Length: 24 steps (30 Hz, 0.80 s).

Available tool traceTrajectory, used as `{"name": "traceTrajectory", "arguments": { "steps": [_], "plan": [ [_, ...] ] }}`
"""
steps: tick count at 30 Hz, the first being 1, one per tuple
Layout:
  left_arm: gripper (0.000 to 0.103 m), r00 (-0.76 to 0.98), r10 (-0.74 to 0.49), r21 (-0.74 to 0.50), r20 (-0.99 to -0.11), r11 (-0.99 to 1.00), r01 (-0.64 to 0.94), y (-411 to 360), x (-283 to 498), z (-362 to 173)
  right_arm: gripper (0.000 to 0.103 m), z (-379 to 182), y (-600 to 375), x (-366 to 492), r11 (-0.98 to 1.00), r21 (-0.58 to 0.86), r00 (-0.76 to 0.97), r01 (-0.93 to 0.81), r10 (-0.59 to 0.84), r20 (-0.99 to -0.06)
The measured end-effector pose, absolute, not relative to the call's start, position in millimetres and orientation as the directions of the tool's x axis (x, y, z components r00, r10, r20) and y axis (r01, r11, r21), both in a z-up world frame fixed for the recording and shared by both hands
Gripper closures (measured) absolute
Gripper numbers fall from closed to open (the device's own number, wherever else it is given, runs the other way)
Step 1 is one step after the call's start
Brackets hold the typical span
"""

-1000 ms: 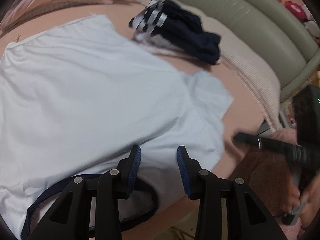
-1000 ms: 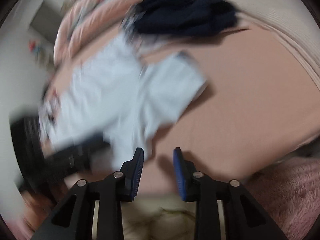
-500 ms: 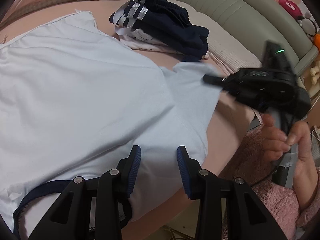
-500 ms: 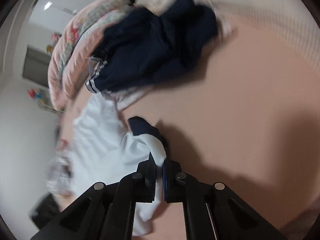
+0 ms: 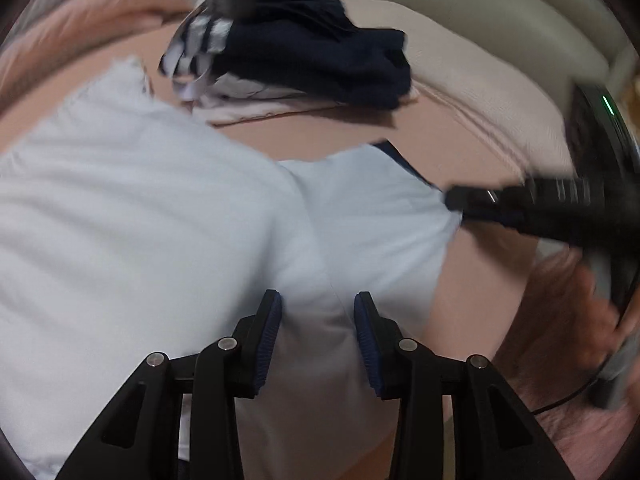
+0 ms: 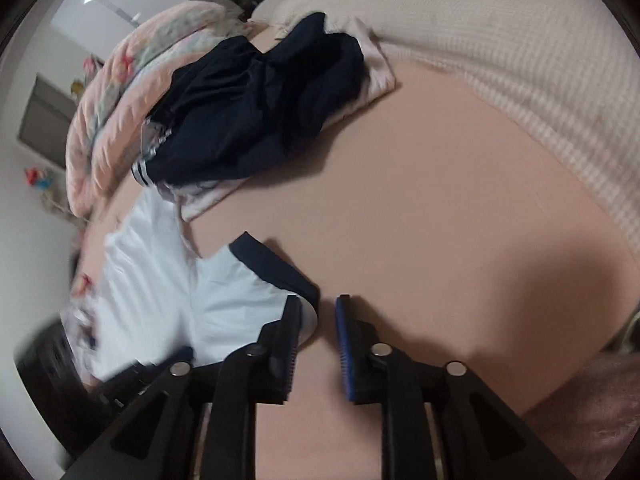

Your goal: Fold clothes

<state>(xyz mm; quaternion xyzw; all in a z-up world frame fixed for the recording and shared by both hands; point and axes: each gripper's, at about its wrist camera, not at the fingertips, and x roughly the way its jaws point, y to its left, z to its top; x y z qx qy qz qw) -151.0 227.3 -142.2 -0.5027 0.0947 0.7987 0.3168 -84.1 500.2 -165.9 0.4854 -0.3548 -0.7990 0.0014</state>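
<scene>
- We judge the white shirt (image 5: pixel 168 216) light, limp and slippery; we'd pinch its navy-trimmed sleeve hem (image 6: pixel 276 266).
- Left hand-held gripper (image 5: pixel 318 308) hovers spread over the shirt; right hand-held gripper (image 6: pixel 318 312), jaws just reopened, holds nothing.

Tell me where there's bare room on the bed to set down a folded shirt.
The widest bare patch of pink sheet lies between the white shirt's sleeve, the dark pile of clothes and the checked blanket. A narrower strip runs between shirt and pile. The white shirt covers the rest.
</scene>
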Motion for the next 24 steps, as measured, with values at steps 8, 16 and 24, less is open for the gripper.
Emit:
{"name": "traceTrajectory", "arguments": {
  "steps": [8, 16, 24],
  "plan": [
    [0.068, -0.18, 0.581, -0.377, -0.794, -0.703, -0.603, 196.9, -132.9, -134.5, 0.069, -160.8, 457.9, -99.6, -0.805, 0.55, -0.494, -0.224, -0.392, -0.776],
    [0.067, -0.282, 0.619, -0.516, -0.733, -0.776, -0.361, 123.9, -161.3, -128.2, 0.098, -113.3, 400.9, -104.8, -0.852, 0.522, -0.642, 0.044, -0.424, -0.638],
    [0.067, -0.34, 0.589, -0.523, -0.733, -0.808, -0.27, 96.0, -170.4, -126.9, 0.093, -126.7, 333.7, -89.4, -0.841, 0.479, -0.414, 0.253, -0.541, -0.732]
  ]
}}
